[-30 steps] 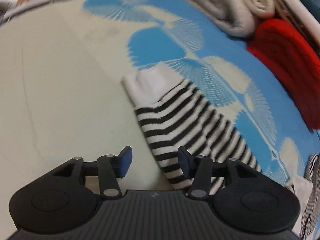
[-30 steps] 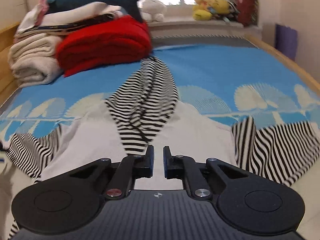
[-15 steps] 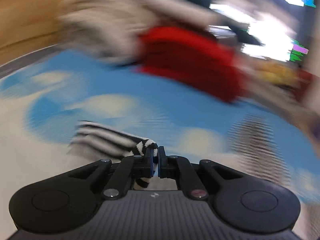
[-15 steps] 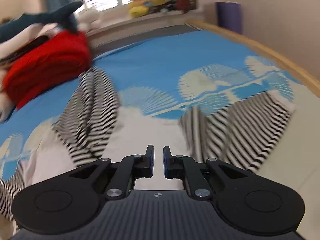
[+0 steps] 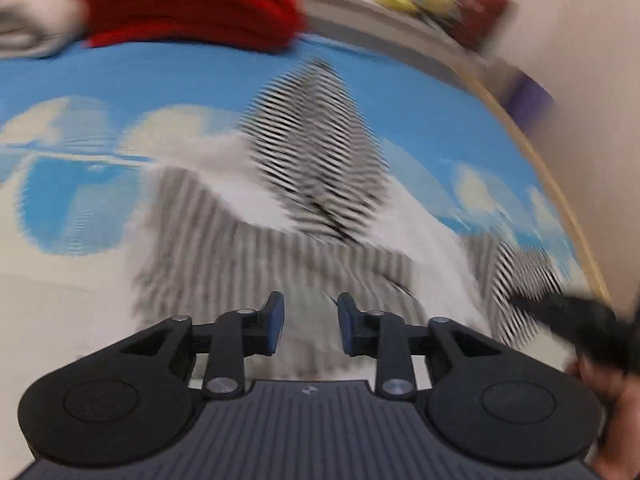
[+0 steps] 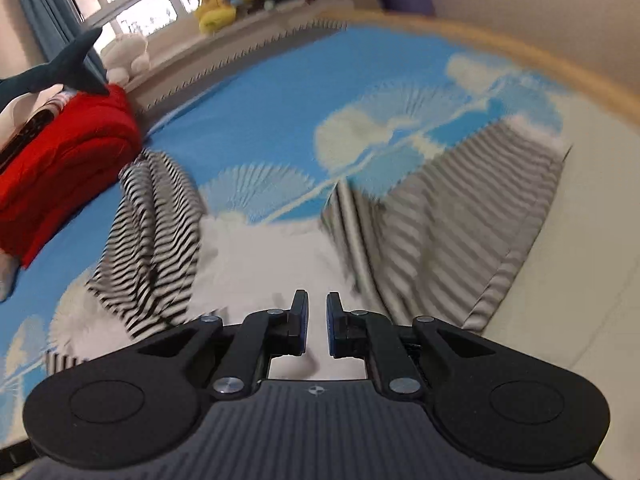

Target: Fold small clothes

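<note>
Striped fabric is lying spread on the bed (image 6: 360, 80), whose cover (image 5: 120, 76) is showing blue with pale fan prints, and one garment (image 5: 320, 152) is taking up the middle: white in the body, with black-and-white striped sleeves. In the left wrist view, much blurred, the left tongs (image 5: 310, 328) are hanging just above the garment's near part; the jaws are standing partly apart, having just been opening, and nothing is sitting between them. A striped sleeve piece (image 5: 224, 248) is lying folded across the white body directly ahead of them, a second striped strip is running away toward the red pile (image 5: 192, 0), and a third striped part is lying at the right edge, where the other tool and a hand (image 5: 612, 384) are showing dimly. In the right wrist view the right tongs (image 6: 317, 328) are hovering over the white body (image 6: 264, 256), the jaws standing nearly closed with only a narrow slit and gripping nothing. To their left one striped sleeve (image 6: 152, 232) is lying bunched lengthwise; to their right one striped sleeve (image 6: 460, 220) is lying flat toward the bed's wooden edge (image 6: 520, 56). One red folded pile (image 6: 60, 160) is sitting far left with one dark plush shark (image 6: 60, 72) on top.
</note>
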A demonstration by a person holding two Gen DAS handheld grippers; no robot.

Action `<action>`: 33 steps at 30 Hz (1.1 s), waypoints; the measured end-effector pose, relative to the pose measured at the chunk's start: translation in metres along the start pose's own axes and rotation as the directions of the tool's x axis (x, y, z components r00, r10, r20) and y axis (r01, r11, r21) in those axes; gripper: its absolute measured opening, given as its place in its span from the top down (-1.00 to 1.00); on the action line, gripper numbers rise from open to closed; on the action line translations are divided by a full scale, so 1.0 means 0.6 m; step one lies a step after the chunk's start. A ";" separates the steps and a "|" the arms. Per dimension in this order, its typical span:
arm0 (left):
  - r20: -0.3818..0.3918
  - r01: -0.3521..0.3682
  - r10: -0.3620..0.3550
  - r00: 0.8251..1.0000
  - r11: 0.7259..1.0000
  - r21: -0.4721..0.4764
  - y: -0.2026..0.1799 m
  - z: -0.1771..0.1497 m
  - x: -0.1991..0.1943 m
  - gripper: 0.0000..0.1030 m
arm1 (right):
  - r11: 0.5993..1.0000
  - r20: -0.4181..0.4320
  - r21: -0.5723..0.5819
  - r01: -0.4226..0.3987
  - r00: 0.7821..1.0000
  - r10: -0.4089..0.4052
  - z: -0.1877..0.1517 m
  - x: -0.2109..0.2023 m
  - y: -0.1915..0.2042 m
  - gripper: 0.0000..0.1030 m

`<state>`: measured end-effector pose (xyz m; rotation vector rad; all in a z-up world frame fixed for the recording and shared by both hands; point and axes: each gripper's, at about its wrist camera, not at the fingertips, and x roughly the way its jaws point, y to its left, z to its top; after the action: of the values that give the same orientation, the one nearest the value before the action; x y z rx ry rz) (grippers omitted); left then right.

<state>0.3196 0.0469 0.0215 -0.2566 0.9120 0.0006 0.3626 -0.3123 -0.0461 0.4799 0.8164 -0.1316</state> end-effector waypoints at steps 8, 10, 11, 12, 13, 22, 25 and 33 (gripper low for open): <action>-0.076 -0.141 0.132 0.988 0.982 -0.128 0.111 0.028 0.078 0.25 | 0.998 -0.150 0.041 -0.051 0.987 0.057 -0.034 0.078 0.007 0.68; -0.040 -0.168 0.165 0.985 0.982 -0.088 0.120 0.045 0.077 0.25 | 0.996 -0.203 0.082 -0.045 0.977 0.061 -0.041 0.105 0.003 0.65; -0.029 -0.191 0.190 0.981 0.979 -0.077 0.120 0.050 0.079 0.25 | 0.989 -0.245 0.141 -0.043 0.967 0.077 -0.047 0.130 0.001 0.65; -0.023 -0.204 0.203 0.979 0.975 -0.086 0.128 0.053 0.080 0.24 | 0.989 -0.245 0.141 -0.043 0.967 0.077 -0.047 0.130 0.001 0.65; -0.025 -0.205 0.204 0.979 0.973 -0.104 0.136 0.053 0.082 0.24 | 0.988 -0.251 0.148 -0.043 0.965 0.079 -0.048 0.137 0.003 0.65; -0.032 -0.218 0.216 0.976 0.960 -0.175 0.187 0.067 0.083 0.24 | 0.995 -0.148 0.098 -0.028 0.988 0.043 -0.048 0.127 0.033 1.00; -0.044 -0.215 0.211 0.977 0.959 -0.186 0.189 0.064 0.084 0.25 | 0.994 0.010 0.084 -0.071 0.997 0.070 -0.022 0.062 0.043 1.00; -0.062 -0.195 0.187 0.980 0.965 -0.174 0.182 0.045 0.096 0.24 | 0.968 -0.113 0.223 -0.112 0.984 0.140 -0.026 0.064 -0.034 0.90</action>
<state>0.3642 0.1525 -0.0318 -0.3361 0.9801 0.2574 0.3723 -0.3206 -0.0904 0.7501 0.8986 -0.0720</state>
